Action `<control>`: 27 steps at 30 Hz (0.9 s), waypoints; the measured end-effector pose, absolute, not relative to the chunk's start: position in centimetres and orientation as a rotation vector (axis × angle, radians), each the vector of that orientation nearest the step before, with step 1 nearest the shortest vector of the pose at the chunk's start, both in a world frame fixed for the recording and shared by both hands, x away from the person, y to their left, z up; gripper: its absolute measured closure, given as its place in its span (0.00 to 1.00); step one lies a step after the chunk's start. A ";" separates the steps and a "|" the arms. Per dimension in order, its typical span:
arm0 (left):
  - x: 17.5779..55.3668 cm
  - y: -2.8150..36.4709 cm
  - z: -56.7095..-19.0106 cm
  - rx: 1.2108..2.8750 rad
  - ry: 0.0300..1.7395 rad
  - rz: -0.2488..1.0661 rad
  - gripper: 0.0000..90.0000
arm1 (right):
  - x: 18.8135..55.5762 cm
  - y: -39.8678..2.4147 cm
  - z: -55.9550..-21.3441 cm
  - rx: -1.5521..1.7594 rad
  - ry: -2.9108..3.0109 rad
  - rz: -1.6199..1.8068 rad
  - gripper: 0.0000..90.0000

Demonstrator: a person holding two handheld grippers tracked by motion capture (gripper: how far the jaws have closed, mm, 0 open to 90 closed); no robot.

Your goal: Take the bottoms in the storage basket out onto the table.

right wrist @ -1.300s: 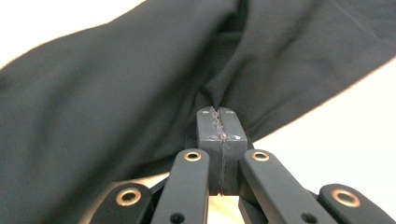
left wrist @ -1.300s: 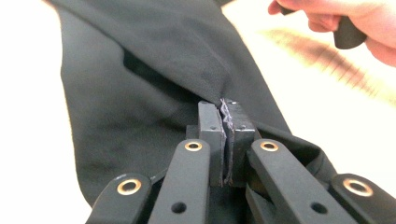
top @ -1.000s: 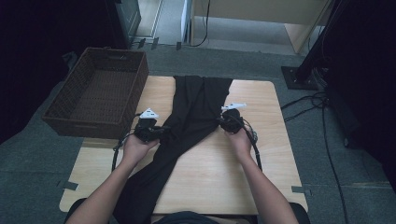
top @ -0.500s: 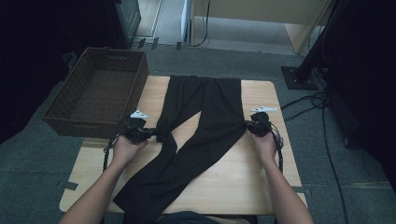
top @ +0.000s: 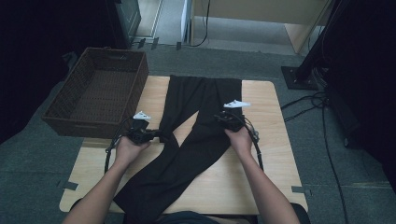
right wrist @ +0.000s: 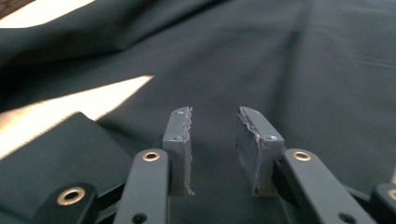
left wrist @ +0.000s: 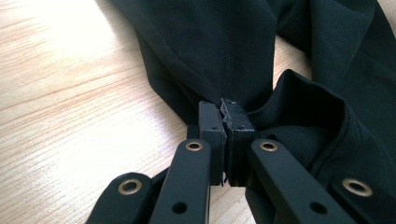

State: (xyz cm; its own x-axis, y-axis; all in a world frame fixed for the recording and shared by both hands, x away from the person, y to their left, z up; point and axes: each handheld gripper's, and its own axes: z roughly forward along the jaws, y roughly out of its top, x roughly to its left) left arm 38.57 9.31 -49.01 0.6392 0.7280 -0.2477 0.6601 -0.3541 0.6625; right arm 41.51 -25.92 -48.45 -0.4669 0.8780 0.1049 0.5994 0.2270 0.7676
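The black trousers (top: 187, 140) lie spread on the tabletop (top: 275, 154), legs toward the person, waist at the far edge. The left gripper (top: 156, 136) has its jaws clamped on a bunched fold at the left leg's edge; a hard pull could likely drag the whole garment askew or slip the cloth free. The right gripper (top: 224, 117) sits over the right leg, its jaws just opened, nothing pinched between them, so that side is loose. Farther left, the wicker basket (top: 70, 116) stands empty.
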 end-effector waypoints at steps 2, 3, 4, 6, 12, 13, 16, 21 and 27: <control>38.6 9.3 -49.0 2.101 1.077 0.115 0.99 | 41.8 -25.1 -48.7 1.356 2.165 1.114 0.72; 38.6 9.3 -49.0 2.100 1.073 0.118 0.99 | 42.0 -24.3 -48.9 1.347 2.173 1.126 0.72; 38.6 9.2 -49.0 2.102 1.069 0.118 0.99 | 42.2 -23.5 -49.1 1.346 2.182 1.137 0.71; 38.5 9.1 -49.0 2.096 1.066 0.118 0.99 | 42.8 -21.3 -49.5 1.315 2.202 1.156 0.69; 38.5 9.1 -48.8 2.087 1.054 0.114 0.99 | 44.3 -17.3 -50.5 1.283 2.233 1.185 0.62; 38.5 9.1 -48.8 2.086 1.052 0.113 0.99 | 44.3 -17.3 -50.5 1.283 2.233 1.185 0.62; 38.4 9.0 -48.7 2.080 1.041 0.111 0.99 | 44.9 -15.4 -50.9 1.256 2.257 1.147 0.59; 38.4 8.9 -48.7 2.085 1.033 0.112 0.99 | 45.1 -14.1 -51.3 1.232 2.279 1.112 0.60; 38.4 9.0 -48.5 2.071 1.039 0.116 0.99 | 44.9 -13.7 -51.8 1.180 2.295 1.059 0.60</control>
State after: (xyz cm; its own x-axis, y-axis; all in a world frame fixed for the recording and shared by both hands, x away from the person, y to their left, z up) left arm 38.37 8.96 -48.49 0.6588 0.7086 -0.2527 0.6352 -0.3440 0.6915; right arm 44.87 -13.67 -51.82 -0.5918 0.8056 0.0274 0.5439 0.3740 0.7512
